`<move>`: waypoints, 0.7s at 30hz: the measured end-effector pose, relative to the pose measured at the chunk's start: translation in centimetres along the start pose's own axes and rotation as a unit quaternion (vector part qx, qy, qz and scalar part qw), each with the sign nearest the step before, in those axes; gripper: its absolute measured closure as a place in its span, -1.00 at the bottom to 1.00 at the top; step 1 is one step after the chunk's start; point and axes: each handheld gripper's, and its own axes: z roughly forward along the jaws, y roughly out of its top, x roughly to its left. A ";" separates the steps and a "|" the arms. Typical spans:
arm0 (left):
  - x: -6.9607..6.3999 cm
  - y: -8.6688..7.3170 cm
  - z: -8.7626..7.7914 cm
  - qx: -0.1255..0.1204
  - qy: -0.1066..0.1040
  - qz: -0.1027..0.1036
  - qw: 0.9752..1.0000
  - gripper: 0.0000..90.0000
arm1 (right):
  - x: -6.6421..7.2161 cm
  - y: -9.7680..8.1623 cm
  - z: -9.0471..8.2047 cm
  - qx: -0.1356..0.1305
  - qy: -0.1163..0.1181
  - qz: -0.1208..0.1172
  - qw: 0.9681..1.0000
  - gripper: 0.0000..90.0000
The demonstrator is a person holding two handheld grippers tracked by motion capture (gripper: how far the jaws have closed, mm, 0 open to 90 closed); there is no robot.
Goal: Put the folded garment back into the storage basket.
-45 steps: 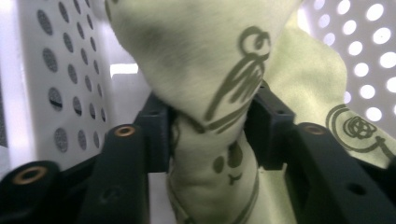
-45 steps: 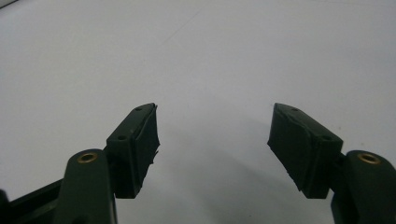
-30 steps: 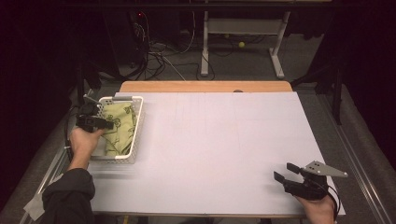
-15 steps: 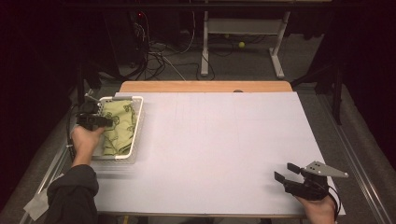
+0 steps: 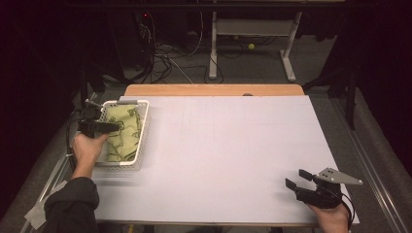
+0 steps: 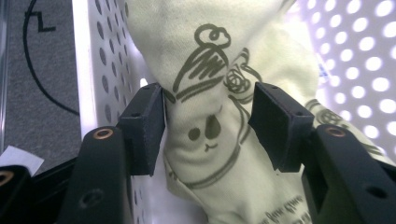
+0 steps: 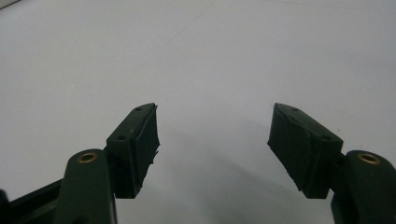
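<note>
High view: my left tongs (image 5: 112, 127) sit over the white perforated basket (image 5: 137, 154) at the table's left edge, tips on the pale green printed cloth (image 5: 127, 138) that lies bunched inside it. My right tongs (image 5: 297, 179) are parked well apart, near the front right corner of the white table (image 5: 228, 145), nothing near their tips.

Left gripper view: the cloth (image 6: 210, 121) stands between my two black pads (image 6: 147, 126), a cartoon face print right in the gap. Jaws have just been opening; the left pad looks to brush the fabric, the right one stands off it, so I read this as released, not a grip. Basket wall (image 6: 109, 70) is just to the left of the left pad.

Right gripper view: my right tongs (image 7: 212, 135) spread wide over bare table (image 7: 210, 56), empty.

Step, as I judge it: letting go of the cloth in the basket. Next move calls for lifting the left tongs straight up and clear without snagging a fold on a pad.
</note>
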 end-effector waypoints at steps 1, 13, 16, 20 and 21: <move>-0.1 -0.2 -0.2 -0.004 0.000 0.002 1.000 -0.06 | 0.0 0.0 0.0 0.000 0.000 -0.001 1.000 -0.26; -1.8 -0.9 -2.3 -0.052 -0.016 0.028 0.998 -0.14 | 0.0 0.0 -0.1 -0.002 0.003 -0.002 1.000 -0.25; -2.2 -0.9 -2.5 -0.057 -0.021 0.035 0.998 -0.14 | 0.0 0.0 -0.1 -0.002 0.003 -0.001 1.000 -0.25; -3.0 -1.2 -3.0 -0.067 -0.032 0.045 0.996 -0.14 | 0.1 0.0 -0.1 -0.003 0.004 -0.003 1.000 -0.25; -3.3 -1.4 -3.1 -0.071 -0.036 0.047 0.996 -0.14 | 0.1 0.0 -0.1 -0.003 0.005 -0.004 1.000 -0.25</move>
